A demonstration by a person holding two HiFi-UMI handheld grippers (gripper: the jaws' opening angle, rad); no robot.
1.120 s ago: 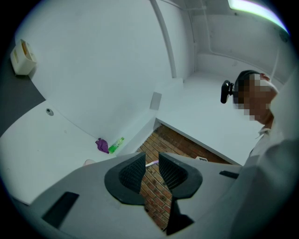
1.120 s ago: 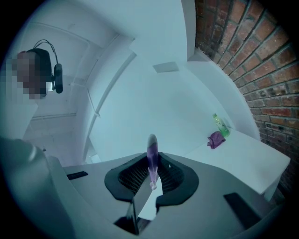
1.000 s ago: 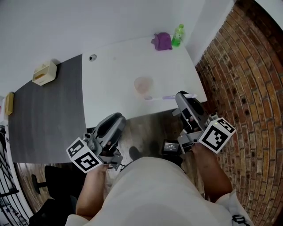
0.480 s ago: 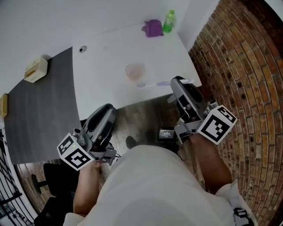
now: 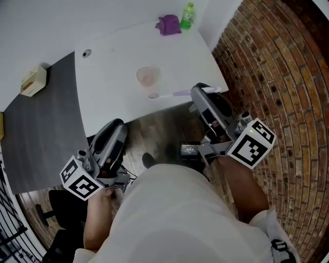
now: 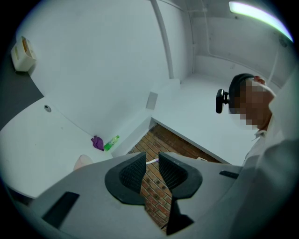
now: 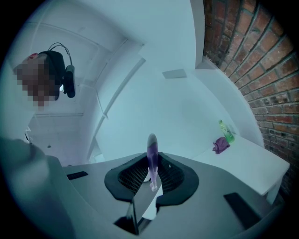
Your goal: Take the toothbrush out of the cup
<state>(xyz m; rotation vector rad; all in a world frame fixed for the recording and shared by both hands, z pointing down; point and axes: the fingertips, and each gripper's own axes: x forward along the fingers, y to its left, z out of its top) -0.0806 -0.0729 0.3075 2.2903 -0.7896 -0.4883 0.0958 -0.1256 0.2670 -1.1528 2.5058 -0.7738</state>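
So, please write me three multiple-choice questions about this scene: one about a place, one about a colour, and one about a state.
1. Where does the green bottle stand?
A) on the floor
B) at the far corner of the white table, beside the purple object
C) on a shelf on the wall

2. What colour is the cup?
A) pale pink
B) blue
C) black

3. What is the state of the right hand-held gripper?
A) open and empty
B) shut on the toothbrush
C) shut on a spoon

Answers:
1 B: the head view shows the bottle next to the purple object at the far table corner.
2 A: the cup looks pale pink against the white table.
3 B: in the right gripper view both jaws press on the toothbrush handle.
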